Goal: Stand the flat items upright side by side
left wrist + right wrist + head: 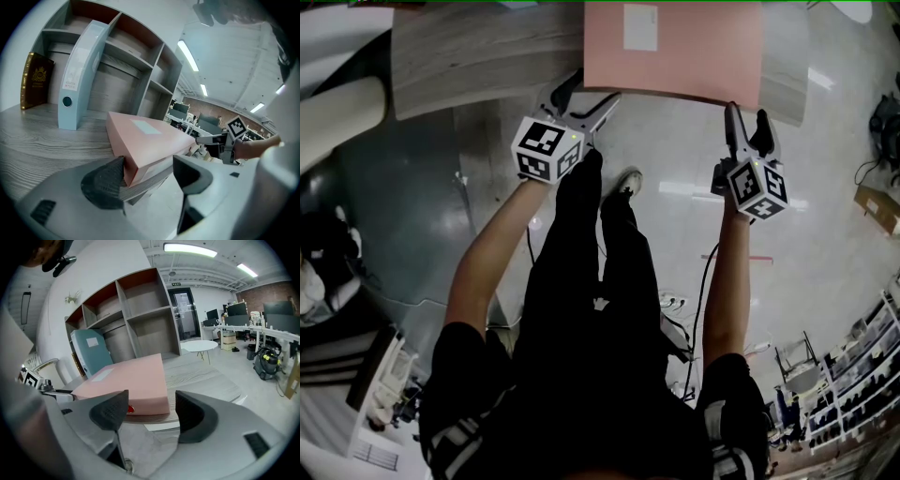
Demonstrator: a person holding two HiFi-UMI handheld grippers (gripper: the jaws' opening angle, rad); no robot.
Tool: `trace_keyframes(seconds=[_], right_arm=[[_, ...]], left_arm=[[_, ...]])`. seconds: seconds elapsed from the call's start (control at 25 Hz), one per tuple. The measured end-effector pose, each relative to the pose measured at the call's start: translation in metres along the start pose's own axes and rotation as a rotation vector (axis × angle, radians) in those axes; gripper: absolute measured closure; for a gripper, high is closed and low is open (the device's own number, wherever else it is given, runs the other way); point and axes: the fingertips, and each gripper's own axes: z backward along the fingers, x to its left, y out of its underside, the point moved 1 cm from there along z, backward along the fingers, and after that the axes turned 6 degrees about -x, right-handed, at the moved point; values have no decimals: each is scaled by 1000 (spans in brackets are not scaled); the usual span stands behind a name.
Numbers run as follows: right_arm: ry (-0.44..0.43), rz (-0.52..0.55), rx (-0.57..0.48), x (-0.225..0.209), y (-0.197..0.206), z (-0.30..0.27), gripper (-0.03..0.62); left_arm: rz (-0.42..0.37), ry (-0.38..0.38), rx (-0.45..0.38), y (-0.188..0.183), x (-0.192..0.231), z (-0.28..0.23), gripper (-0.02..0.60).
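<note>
The pink folder (673, 47) is uniform salmon pink, with a white rectangular label (639, 26) and a red dot (130, 408) on its spine. Beneath the pink folder, the table (478, 52) shows grey wood grain. Behind the pink folder:
- a pale blue binder (82, 75)
- a dark brown book (35, 79) with a gold emblem
- a grey shelf (158, 70) with reddish-brown inner panels

The fingers (105, 183) are dark grey and ribbed.

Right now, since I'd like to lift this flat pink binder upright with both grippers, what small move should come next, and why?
Probably ease the right gripper forward. The pink binder lies flat, overhanging the table edge; the left gripper has its open fingers astride one near corner, while the right's open fingers stop short of the binder's edge.
</note>
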Motion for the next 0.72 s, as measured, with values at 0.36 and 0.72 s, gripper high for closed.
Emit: trace_keyframes(seconds=[0.36, 0.72], right_arm=[[-67, 5, 17, 5, 8, -6, 275], [-98, 40, 34, 25, 19, 23, 276]], left_arm=[[-4, 4, -1, 3, -4, -3, 262], [-2, -15, 6, 9, -11, 26, 262]])
